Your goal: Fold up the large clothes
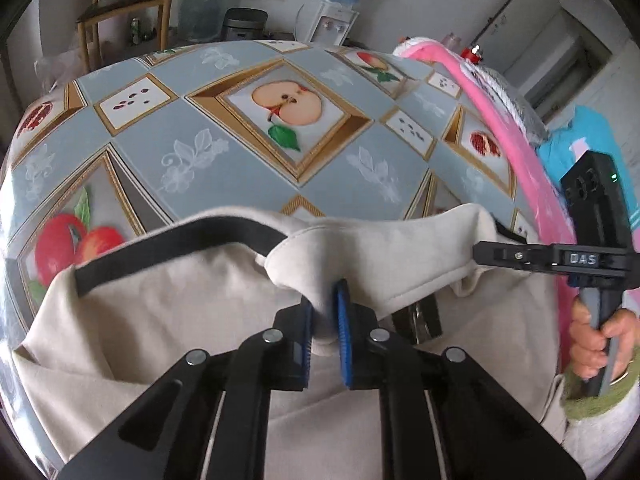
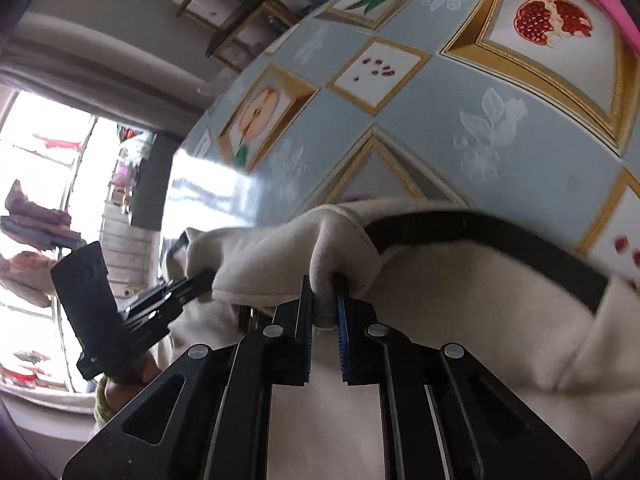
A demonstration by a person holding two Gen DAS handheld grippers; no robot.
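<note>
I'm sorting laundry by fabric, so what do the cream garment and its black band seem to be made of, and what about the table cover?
The cream garment looks like a soft brushed knit, perhaps fleece or cotton: matte, with thick rounded folds. Its black band looks like a flat woven or ribbed trim, though that is uncertain. The table cover looks like printed vinyl or oilcloth, since window light glares off it in the right wrist view.

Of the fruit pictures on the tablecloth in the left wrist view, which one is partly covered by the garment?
The whole red apples at lower left: the cream garment overlaps that panel's corner; the halved apple lies fully exposed.
</note>
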